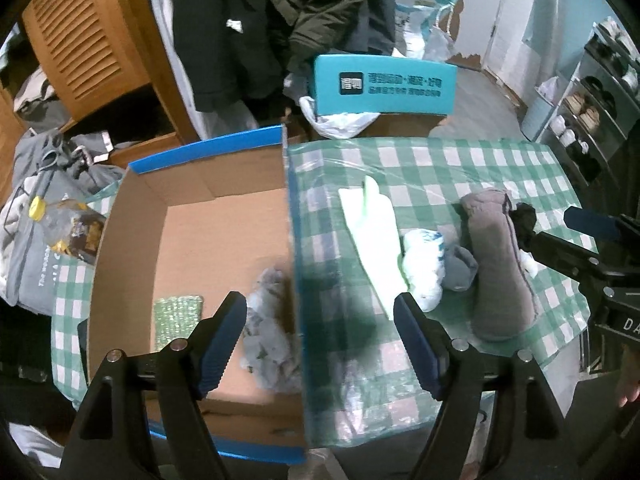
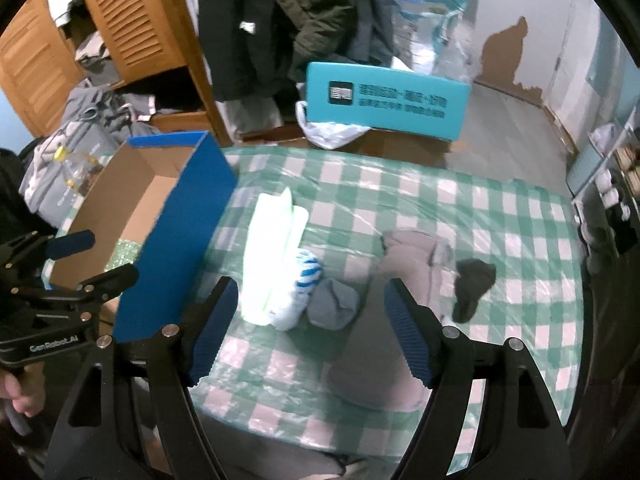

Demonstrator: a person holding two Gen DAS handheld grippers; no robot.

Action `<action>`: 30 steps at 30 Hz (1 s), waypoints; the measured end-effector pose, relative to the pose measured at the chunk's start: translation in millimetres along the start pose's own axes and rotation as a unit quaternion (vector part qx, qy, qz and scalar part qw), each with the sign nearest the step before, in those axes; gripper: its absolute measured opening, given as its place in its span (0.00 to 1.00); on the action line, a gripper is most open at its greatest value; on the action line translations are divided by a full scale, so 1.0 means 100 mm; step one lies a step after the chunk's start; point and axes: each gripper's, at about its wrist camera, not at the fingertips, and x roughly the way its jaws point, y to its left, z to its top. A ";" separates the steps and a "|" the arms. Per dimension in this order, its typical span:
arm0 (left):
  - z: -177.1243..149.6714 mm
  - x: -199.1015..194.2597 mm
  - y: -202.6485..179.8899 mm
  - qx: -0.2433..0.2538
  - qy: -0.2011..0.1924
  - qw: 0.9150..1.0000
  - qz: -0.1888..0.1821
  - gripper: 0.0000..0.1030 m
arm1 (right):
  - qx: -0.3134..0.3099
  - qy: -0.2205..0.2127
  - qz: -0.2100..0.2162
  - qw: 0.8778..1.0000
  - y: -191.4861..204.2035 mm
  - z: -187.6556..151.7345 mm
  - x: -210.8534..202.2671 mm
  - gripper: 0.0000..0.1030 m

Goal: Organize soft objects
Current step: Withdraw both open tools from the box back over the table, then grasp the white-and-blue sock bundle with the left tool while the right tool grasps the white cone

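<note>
An open cardboard box (image 1: 192, 184) with blue outer walls (image 2: 180, 240) stands at the left of the green checked table. Inside lie a crumpled grey cloth (image 1: 268, 328) and a green sponge (image 1: 176, 320). My left gripper (image 1: 320, 340) is open above the box's right wall, holding nothing. On the cloth to the right lie a white folded cloth (image 2: 272, 248), a white-and-blue sock (image 2: 300, 288), a grey sock (image 2: 332, 304), a long grey-brown soft piece (image 2: 372, 360) and a small black piece (image 2: 472, 284). My right gripper (image 2: 308, 328) hangs open over the socks, empty.
A teal box (image 1: 384, 88) and a white plastic bag (image 1: 340, 120) sit beyond the table's far edge. Dark coats (image 1: 280, 20) hang behind, next to a louvred wooden cabinet (image 1: 80, 40). Grey bags (image 1: 36, 240) lie left of the box; a shoe rack (image 1: 592, 112) stands at right.
</note>
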 end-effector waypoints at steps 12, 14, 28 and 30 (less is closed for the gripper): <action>0.08 0.30 -0.33 0.012 0.034 0.999 -0.016 0.75 | 0.029 0.003 -0.015 0.999 -0.44 -0.12 0.02 0.74; 0.09 0.35 -0.37 0.011 0.038 0.999 -0.019 0.75 | 0.032 0.003 -0.018 0.999 -0.50 -0.13 0.02 0.74; 0.17 0.67 -0.60 0.017 0.060 0.998 -0.025 0.76 | 0.076 0.022 -0.061 0.995 -1.23 -0.26 0.22 0.74; 0.17 0.71 -0.63 0.020 0.063 0.998 -0.024 0.76 | 0.082 0.031 -0.065 0.994 -1.32 -0.30 0.29 0.74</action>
